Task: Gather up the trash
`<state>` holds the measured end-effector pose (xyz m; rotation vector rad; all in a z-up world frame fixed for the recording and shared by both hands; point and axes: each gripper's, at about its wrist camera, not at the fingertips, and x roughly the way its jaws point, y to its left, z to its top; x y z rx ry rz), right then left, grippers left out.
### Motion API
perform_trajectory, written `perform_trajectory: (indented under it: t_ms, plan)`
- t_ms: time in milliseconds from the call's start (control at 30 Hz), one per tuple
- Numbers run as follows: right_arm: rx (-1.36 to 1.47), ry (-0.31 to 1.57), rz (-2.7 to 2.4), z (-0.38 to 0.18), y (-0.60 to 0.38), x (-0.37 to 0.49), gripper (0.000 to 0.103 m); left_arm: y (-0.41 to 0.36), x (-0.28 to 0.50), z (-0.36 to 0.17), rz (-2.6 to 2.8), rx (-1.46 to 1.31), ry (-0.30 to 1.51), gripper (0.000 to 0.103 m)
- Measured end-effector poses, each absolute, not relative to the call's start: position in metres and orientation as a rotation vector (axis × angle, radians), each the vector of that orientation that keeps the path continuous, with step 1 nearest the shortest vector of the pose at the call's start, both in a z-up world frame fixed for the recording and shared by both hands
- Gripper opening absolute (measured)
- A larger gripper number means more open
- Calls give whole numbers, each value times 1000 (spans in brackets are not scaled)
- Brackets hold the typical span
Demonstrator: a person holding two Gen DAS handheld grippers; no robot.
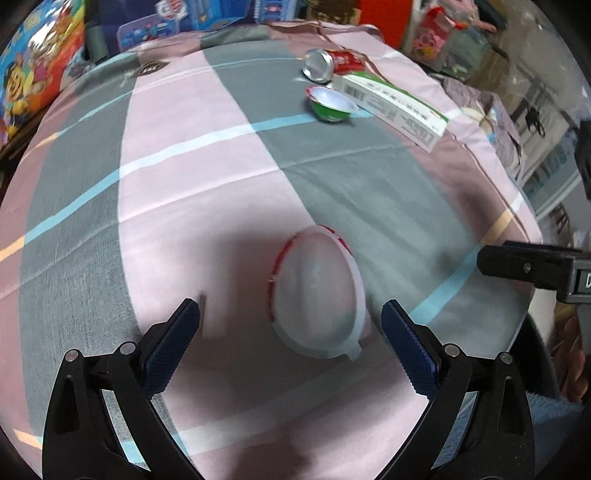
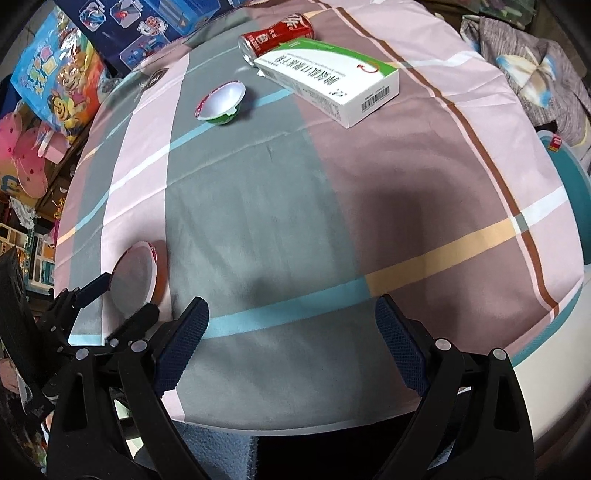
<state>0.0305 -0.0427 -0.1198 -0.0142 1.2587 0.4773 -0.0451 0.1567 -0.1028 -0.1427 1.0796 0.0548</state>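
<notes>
A red-rimmed white plastic cup [image 1: 317,291] lies on its side on the striped cloth, just beyond and between the fingers of my open left gripper [image 1: 290,314]; it also shows in the right wrist view [image 2: 135,275]. Farther back lie a green cup [image 1: 330,103], a red soda can [image 1: 328,64] and a white-green carton [image 1: 395,105]. In the right wrist view these are the green cup [image 2: 221,101], the can [image 2: 275,35] and the carton [image 2: 328,79]. My right gripper [image 2: 291,314] is open and empty over the cloth's near edge.
The table's checked cloth [image 2: 258,206] ends at the front edge. Toy boxes and bags [image 2: 62,77] stand at the back left. A teal bin [image 2: 570,173] sits beyond the right edge. The right gripper's body [image 1: 532,264] shows at the right of the left wrist view.
</notes>
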Motion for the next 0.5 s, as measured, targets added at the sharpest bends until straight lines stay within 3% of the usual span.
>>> perform_trajectory:
  t_ms: [167,333,467,500]
  plan:
    - [-38,1261,486,-122,-37,30,88,146,-44,-107,59,-73,1082,98]
    - [-43,1271,485,-124,-36,30,88,147,-43,-108,67,-75,1080,87]
    - [-49,1276,490,-125,-33,32,88,148,-42,-103,72,-58,1060,51]
    - [-52,1274,490,-125,-32,34,88,151,-41,-102,64,-73,1058,51]
